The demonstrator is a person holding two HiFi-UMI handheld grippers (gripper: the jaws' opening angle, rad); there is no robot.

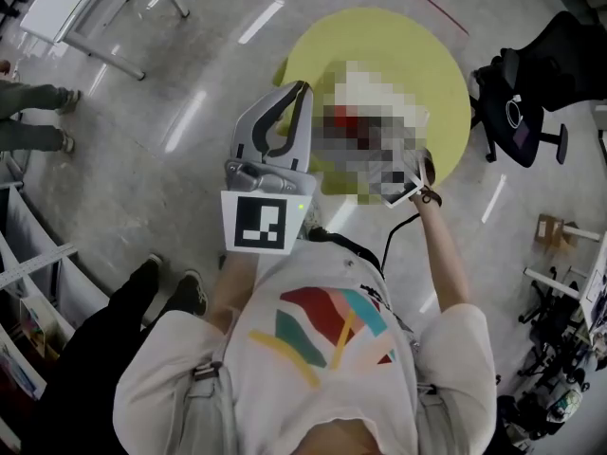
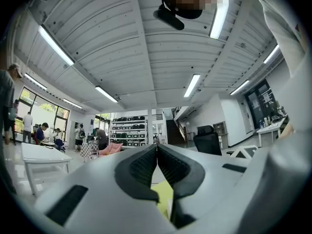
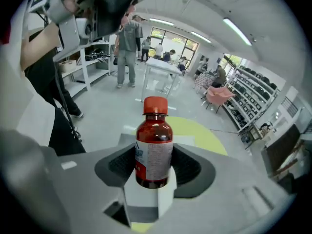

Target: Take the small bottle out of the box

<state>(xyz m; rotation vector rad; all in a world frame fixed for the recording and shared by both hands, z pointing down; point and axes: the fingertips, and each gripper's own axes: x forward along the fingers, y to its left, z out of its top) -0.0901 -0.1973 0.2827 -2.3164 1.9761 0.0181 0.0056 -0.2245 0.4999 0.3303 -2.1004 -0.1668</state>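
Looking steeply down at a grey floor [image 1: 142,188] with a big yellow circle [image 1: 379,55] spreading out under both raised arms. Spotting a white table [image 1: 81,8] up in the far left corner, a black office chair [image 1: 531,93] over on the right, and somebody else's legs [image 1: 33,117] poking in at the left edge. Wearing a white T-shirt [image 1: 446,349] with a colourful print, fwiw.

Holding the left gripper [image 1: 302,91] up in front, marker cube [image 1: 258,222] facing the head camera, fingers pressing flat together with nothing between them. Facing a long room with strip lights [image 2: 54,45] in the left gripper view.

Holding the right gripper [image 3: 154,152] up on the other side, mostly hiding behind a blurred patch in the head view. Spreading its fingers wide and clamping them on a small white box [image 3: 146,199], open end facing away from the camera. Maybe touching the bottle's sides too, hard to call from this angle.

Seeing the small bottle [image 3: 154,143] sitting in that box between the fingers, dark red-brown with a white label, poking well out past the rim but not out of the box yet. Topping it all off with a red cap [image 3: 155,105].
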